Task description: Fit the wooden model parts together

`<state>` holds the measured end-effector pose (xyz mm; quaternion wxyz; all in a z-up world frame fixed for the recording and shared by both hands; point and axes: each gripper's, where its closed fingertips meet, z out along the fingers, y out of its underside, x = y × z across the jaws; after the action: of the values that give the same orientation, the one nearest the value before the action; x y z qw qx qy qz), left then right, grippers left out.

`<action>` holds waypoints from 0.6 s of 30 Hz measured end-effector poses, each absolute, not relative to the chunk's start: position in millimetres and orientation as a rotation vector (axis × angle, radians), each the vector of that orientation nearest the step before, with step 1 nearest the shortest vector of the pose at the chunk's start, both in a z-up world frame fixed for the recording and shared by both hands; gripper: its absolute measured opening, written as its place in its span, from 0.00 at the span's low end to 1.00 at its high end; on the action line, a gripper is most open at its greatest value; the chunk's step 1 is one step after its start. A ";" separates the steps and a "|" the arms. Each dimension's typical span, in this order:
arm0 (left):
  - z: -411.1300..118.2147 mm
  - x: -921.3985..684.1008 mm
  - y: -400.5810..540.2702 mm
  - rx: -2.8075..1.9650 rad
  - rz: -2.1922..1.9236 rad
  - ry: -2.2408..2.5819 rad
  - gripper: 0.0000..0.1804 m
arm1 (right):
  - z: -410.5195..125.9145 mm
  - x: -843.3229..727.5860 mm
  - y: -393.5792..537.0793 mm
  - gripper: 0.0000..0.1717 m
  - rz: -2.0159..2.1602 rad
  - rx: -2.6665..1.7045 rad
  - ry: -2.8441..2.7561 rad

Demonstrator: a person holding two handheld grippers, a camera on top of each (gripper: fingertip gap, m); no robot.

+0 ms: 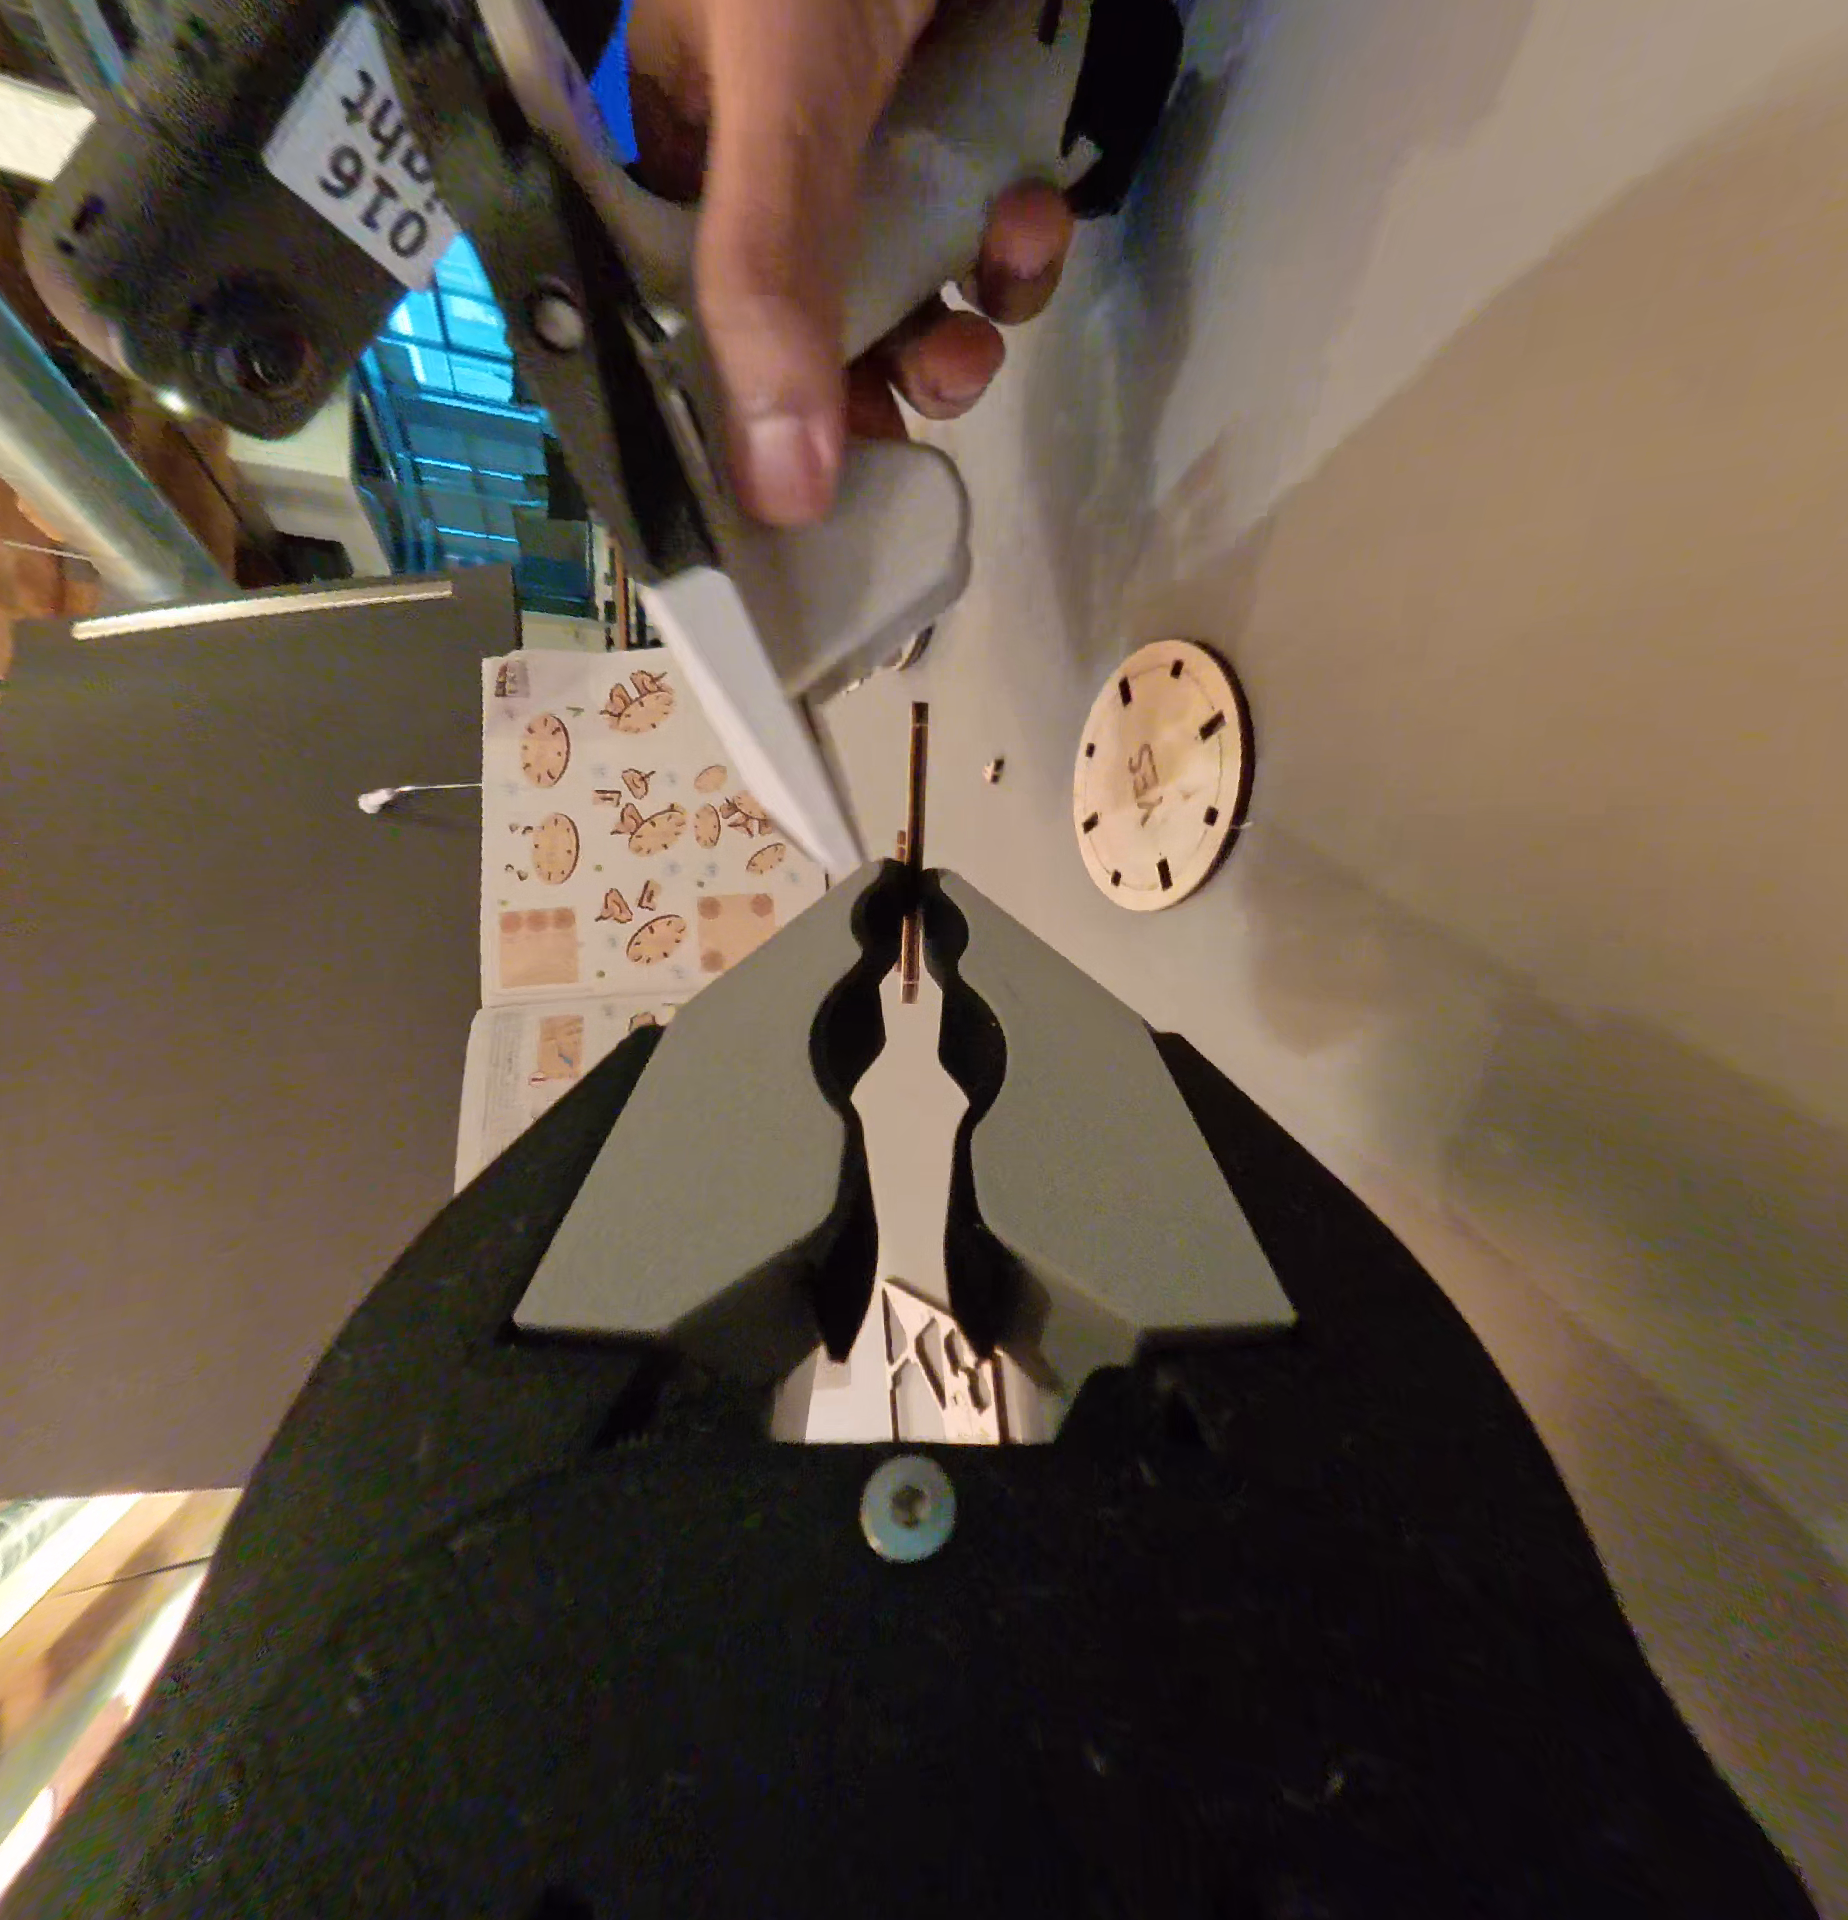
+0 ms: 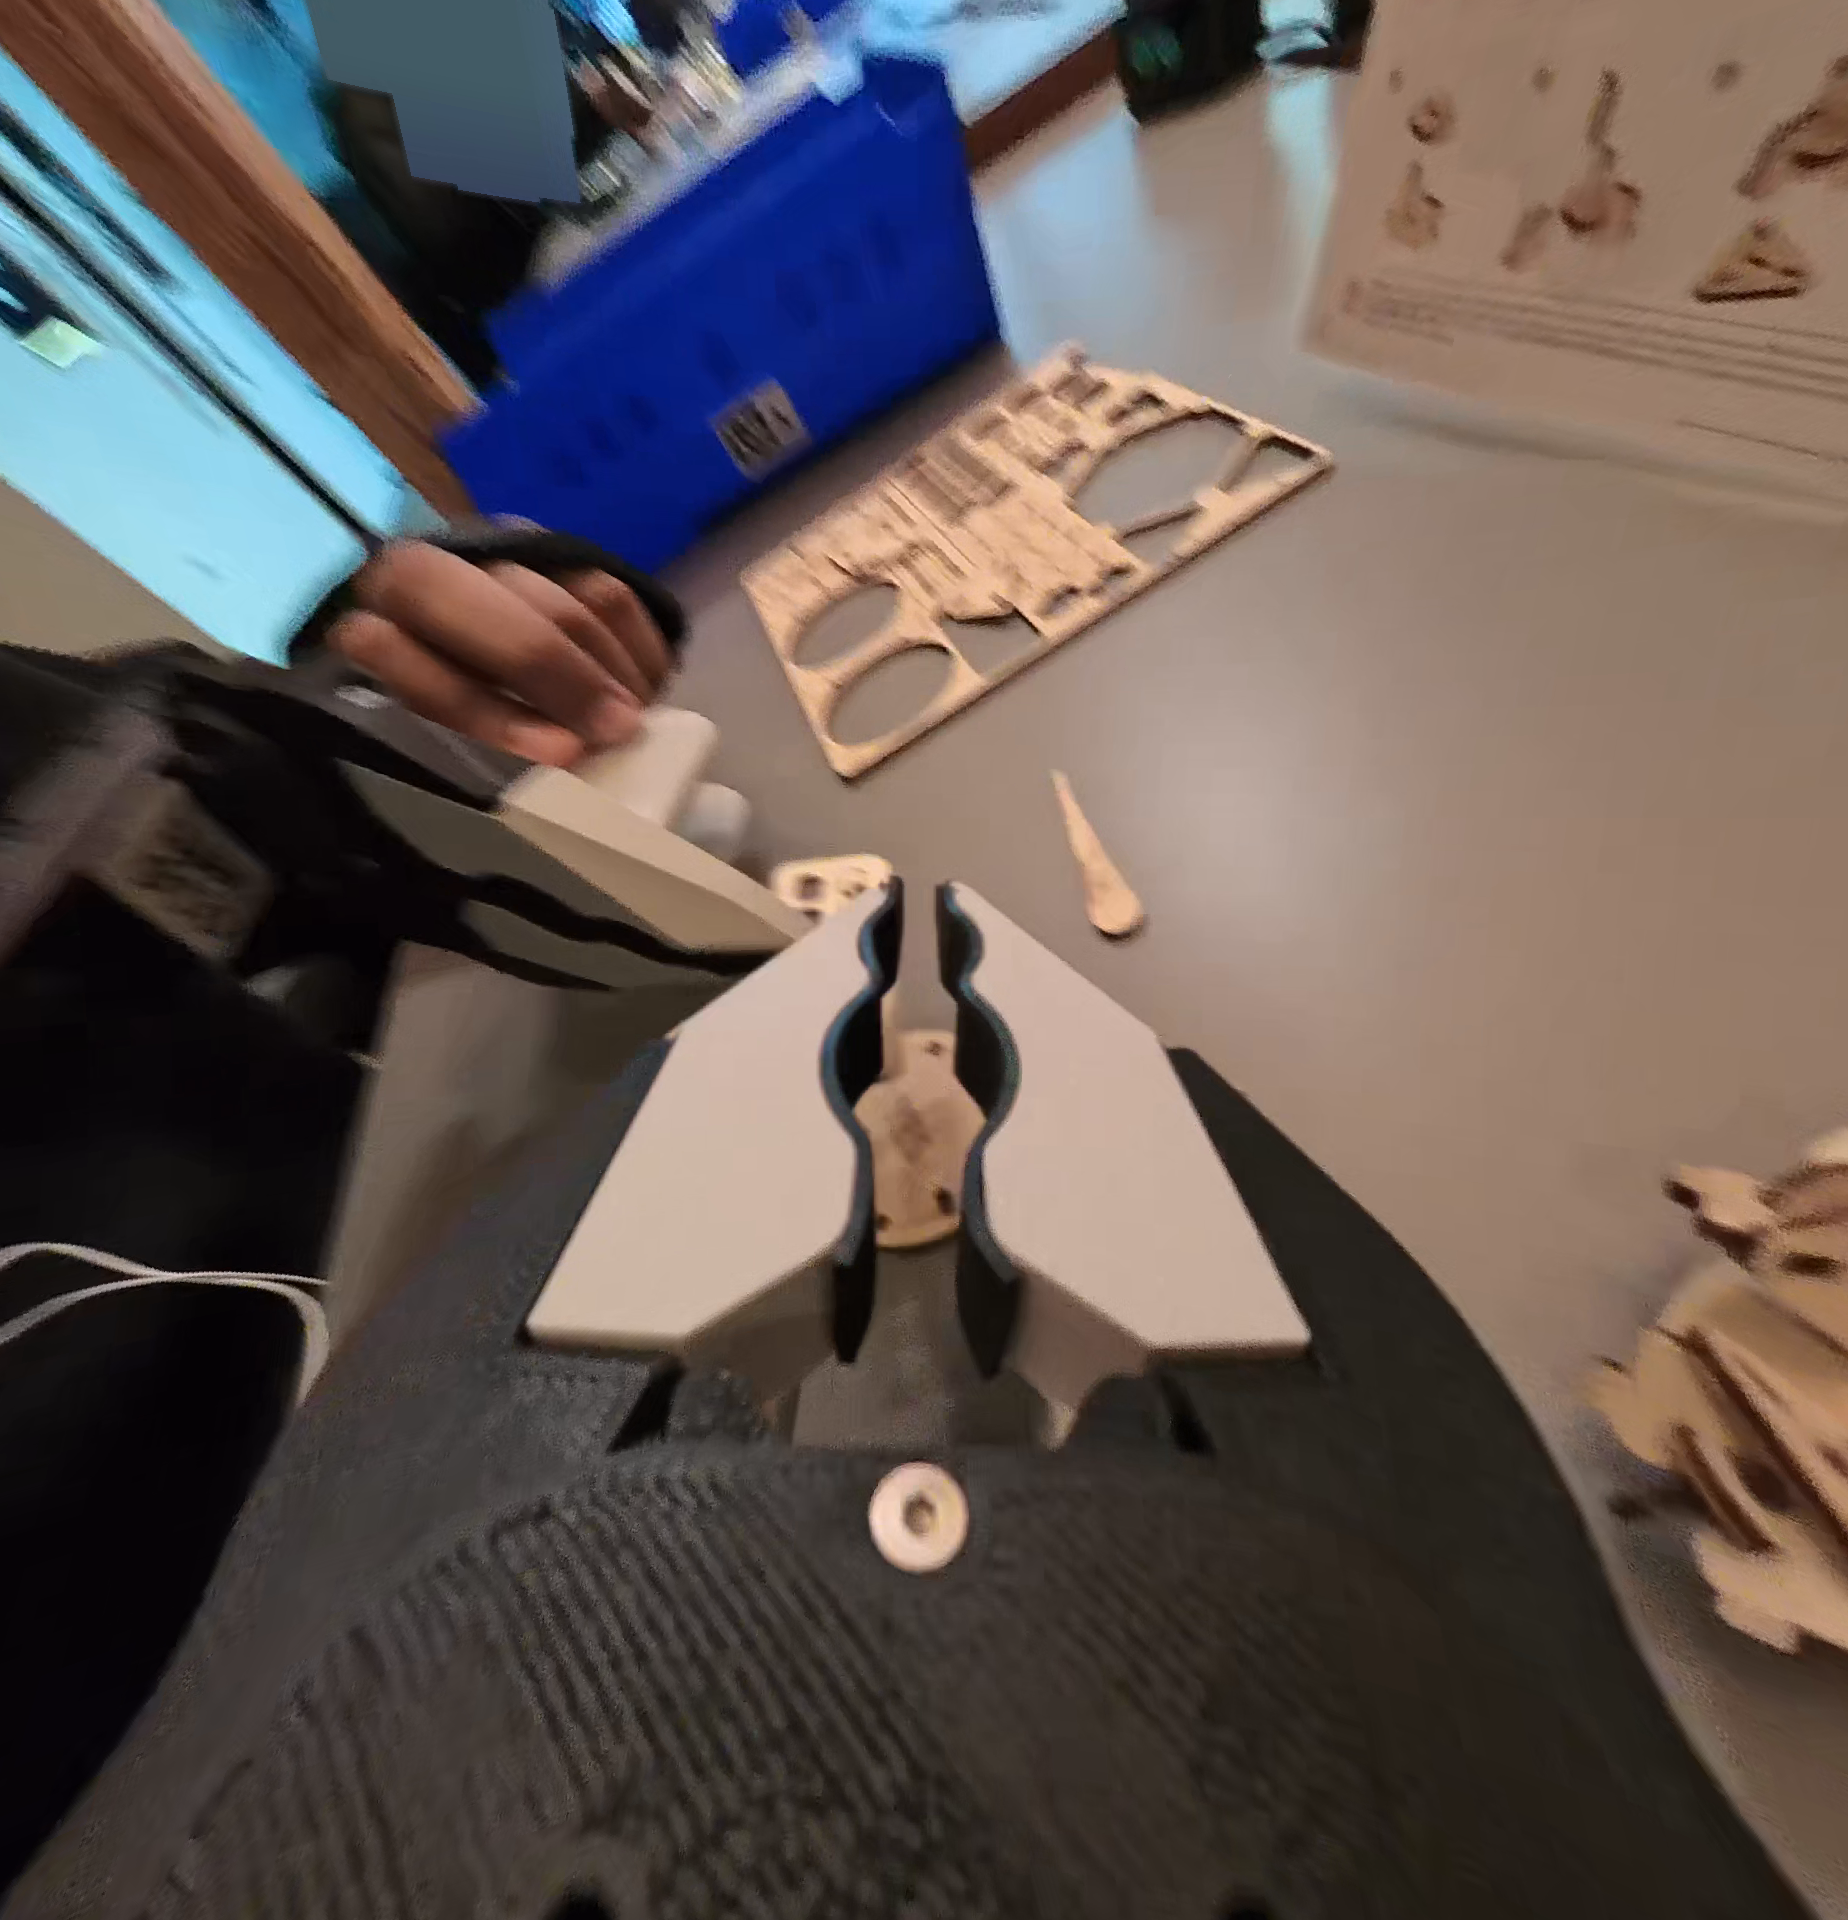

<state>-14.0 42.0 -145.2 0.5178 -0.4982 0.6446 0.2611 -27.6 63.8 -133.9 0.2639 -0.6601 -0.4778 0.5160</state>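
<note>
My left gripper pinches a thin wooden piece edge-on — light, stiff, likely snappable; my right gripper stands slightly apart, empty, above the tabletop.

two grippers, one wooden disc, one cut-out sheet, one blue bin.

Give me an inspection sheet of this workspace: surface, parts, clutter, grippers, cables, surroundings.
Surface: grey table.
Parts: slotted wooden disc lying flat; punched-out sheet; tapered wooden stick; pile of wood pieces.
Clutter: instruction sheets; tiny chip.
Grippers: left hand-held gripper shut on a thin wooden piece, edge-on; right hand-held gripper slightly open, nothing between tips.
Cables: white cord.
Surroundings: blue bin; dark board.
</note>
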 end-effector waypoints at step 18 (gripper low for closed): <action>-138.5 -21.1 47.6 -1.208 0.575 1.503 0.01 | -139.1 -25.7 39.5 0.14 1.794 -1.931 -1.279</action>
<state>-21.1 47.6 -138.5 0.5353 -0.5072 0.6309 0.2413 -25.7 39.5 -139.1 0.1058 -0.6555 -0.4341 0.6088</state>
